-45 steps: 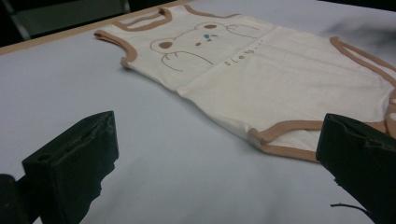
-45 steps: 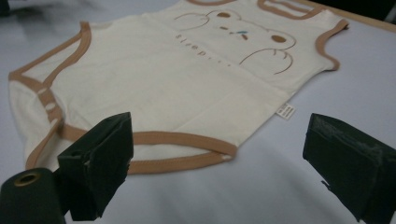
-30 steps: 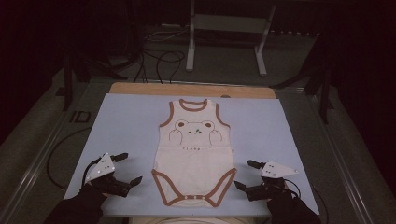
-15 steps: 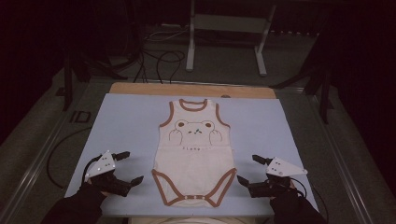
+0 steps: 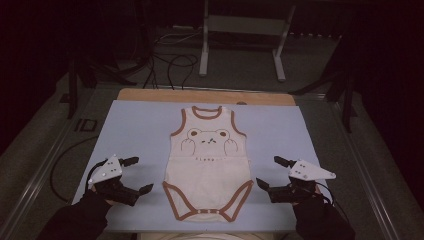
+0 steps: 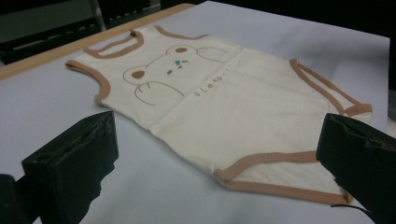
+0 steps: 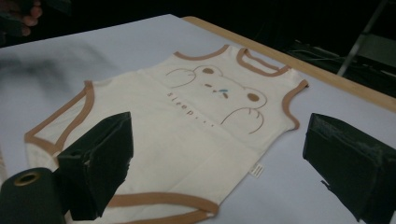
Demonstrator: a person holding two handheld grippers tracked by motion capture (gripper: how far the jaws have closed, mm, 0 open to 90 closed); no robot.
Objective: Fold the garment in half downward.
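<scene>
A cream sleeveless baby bodysuit with brown trim and a bear face print (image 5: 209,165) lay flat, face up, in the middle of the pale blue mat (image 5: 135,130) on the wooden table (image 5: 150,95). The left gripper (image 5: 134,175) and right gripper (image 5: 270,173) flanked its lower half, each near but apart from it, jaws spread wide and holding nothing.

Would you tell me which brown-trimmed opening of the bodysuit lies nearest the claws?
The two leg openings at the snap end; the neckline and armholes lie at the far end.
</scene>
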